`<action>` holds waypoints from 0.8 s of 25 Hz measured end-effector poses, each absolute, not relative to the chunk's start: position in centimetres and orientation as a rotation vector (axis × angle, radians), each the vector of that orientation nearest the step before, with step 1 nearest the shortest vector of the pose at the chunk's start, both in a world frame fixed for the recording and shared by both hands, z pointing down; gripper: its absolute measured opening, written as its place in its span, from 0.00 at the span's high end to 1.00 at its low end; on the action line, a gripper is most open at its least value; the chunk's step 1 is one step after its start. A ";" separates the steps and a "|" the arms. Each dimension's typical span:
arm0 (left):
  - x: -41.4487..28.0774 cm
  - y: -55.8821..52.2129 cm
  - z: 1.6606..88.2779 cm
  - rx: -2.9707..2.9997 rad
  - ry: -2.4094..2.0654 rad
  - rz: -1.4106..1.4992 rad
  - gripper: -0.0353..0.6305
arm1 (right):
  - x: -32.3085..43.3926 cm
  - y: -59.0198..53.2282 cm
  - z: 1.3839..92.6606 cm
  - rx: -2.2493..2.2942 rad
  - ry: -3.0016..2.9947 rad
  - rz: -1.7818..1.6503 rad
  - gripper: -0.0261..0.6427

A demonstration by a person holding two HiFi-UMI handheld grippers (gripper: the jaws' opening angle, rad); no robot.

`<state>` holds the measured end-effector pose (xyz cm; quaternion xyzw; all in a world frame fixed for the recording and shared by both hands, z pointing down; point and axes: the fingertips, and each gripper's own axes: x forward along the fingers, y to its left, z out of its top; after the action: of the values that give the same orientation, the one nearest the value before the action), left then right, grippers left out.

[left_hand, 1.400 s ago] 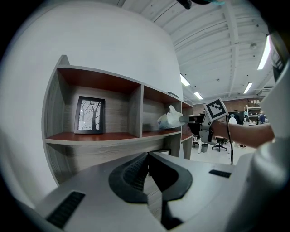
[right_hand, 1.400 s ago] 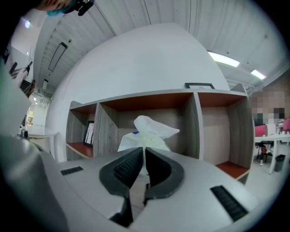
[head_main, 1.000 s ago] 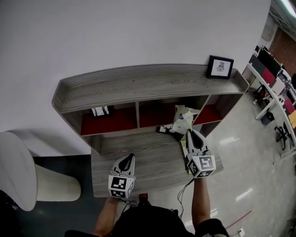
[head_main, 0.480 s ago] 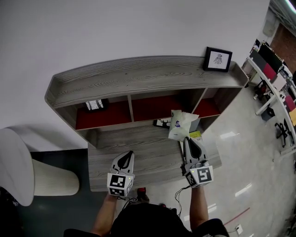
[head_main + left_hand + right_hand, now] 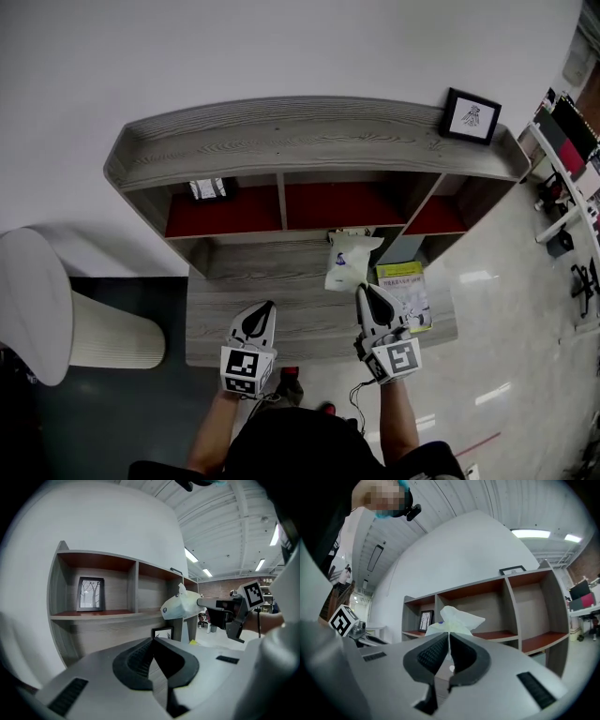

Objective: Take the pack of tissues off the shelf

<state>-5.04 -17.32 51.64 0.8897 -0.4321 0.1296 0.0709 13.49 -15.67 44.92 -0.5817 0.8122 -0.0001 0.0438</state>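
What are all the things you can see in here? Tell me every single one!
shelf: one, grey wood, red inside, against white wall
pack of tissues: one, white, before the shelf, held by the right gripper
top picture: one, black frame, shelf top, right end
small picture: one, black frame, left compartment
ledge picture: one, black frame, lower ledge
booklet: one, yellow-green, lower ledge, right side
round stand: one, white, floor at left
left gripper: one, grey-white, shut, empty
right gripper: one, grey-white, shut on the tissues
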 end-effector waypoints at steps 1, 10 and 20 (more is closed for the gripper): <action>-5.5 -17.2 51.9 2.660 -1.314 0.394 0.94 | 12.9 -15.7 45.3 -1.763 2.501 -0.024 0.91; -8.5 -15.6 55.1 2.536 -1.402 0.454 0.94 | 8.8 -15.9 50.3 -1.638 2.641 -0.167 0.91; -9.4 -14.2 58.6 2.469 -1.403 0.493 0.94 | 7.2 -15.7 57.6 -1.618 2.734 -0.331 0.91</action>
<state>-9.43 -14.19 58.58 0.8494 -0.4827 0.1696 0.1296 7.16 -15.68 57.65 -0.5065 0.8556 -0.1035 -0.0262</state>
